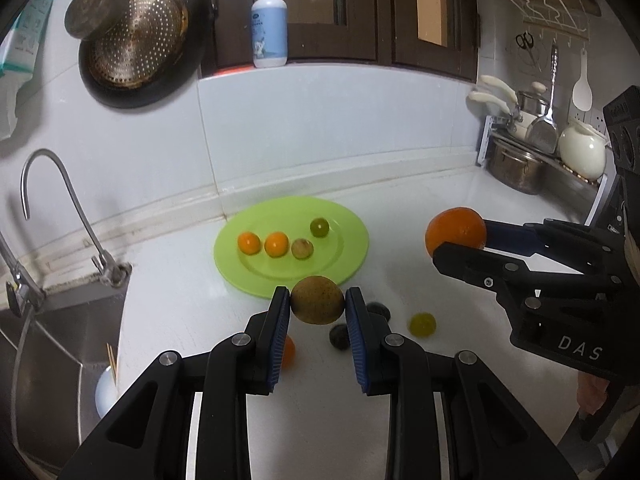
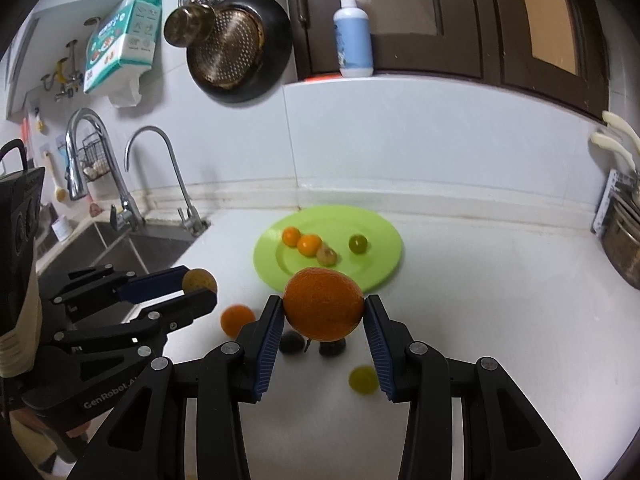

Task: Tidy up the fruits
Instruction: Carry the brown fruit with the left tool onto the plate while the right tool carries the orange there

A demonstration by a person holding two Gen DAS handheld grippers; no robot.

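Our left tongs (image 1: 317, 300) squeeze a brown round fruit (image 1: 317, 299), and our right tongs (image 2: 324, 306) squeeze a big orange (image 2: 323, 304), both up above the counter near the green plate (image 1: 352, 256). We think these fruits are smooth and rolly, so we hold them at their fat middles.

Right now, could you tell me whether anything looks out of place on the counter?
Nothing is spilled or damaged. Several fruits still lie loose on the counter, off the green plate: a small orange, a green one, two dark ones.
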